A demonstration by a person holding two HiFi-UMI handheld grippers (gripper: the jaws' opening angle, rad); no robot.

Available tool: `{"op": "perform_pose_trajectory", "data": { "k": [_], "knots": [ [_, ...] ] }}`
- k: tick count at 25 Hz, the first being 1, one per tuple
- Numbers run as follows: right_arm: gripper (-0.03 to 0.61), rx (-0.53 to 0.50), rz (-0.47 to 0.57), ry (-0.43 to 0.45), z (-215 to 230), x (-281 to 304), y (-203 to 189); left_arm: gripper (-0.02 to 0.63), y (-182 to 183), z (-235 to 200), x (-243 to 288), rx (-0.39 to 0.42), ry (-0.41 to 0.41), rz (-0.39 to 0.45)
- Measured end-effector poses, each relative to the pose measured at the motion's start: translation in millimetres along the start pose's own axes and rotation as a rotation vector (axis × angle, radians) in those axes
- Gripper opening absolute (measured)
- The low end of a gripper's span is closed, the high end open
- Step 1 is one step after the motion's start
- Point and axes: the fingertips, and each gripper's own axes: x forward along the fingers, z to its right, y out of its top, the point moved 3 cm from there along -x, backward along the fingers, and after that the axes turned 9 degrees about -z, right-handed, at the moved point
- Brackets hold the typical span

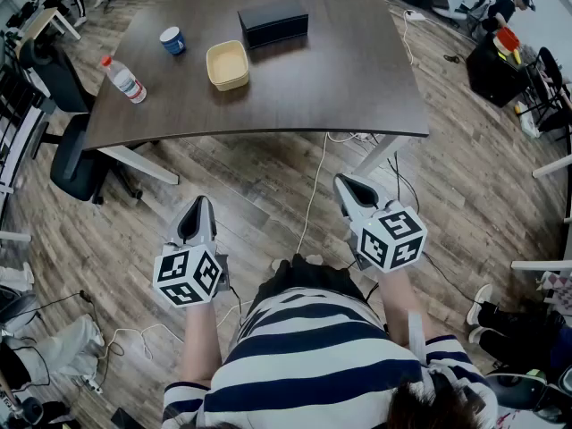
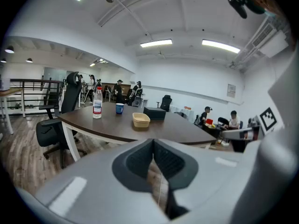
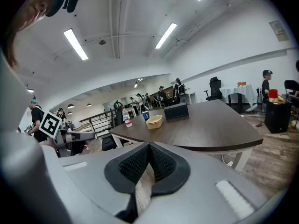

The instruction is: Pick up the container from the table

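Note:
The container is a shallow tan tub that stands empty on the dark brown table, left of the middle. It also shows small in the left gripper view as the tub and in the right gripper view as the tub. Both grippers are held low over the wood floor, well short of the table's near edge. My left gripper is shut on nothing. My right gripper is likewise shut and empty. Both point toward the table.
On the table are also a black box behind the tub, a blue cup and a water bottle near the left edge. A black office chair stands at the table's left. A white cable runs across the floor.

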Motion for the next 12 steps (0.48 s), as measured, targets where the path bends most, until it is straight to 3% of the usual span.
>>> {"op": "perform_pose_trajectory", "data": {
  "k": [6,12],
  "knots": [
    [-0.005,0.012,0.002,-0.006,12,-1,0,0.000,7,14,2,-0.033,-0.035,0.009],
    [-0.005,0.001,-0.015,0.002,23,3,-2,0.000,2,21,11,-0.048,-0.014,-0.011]
  ]
}}
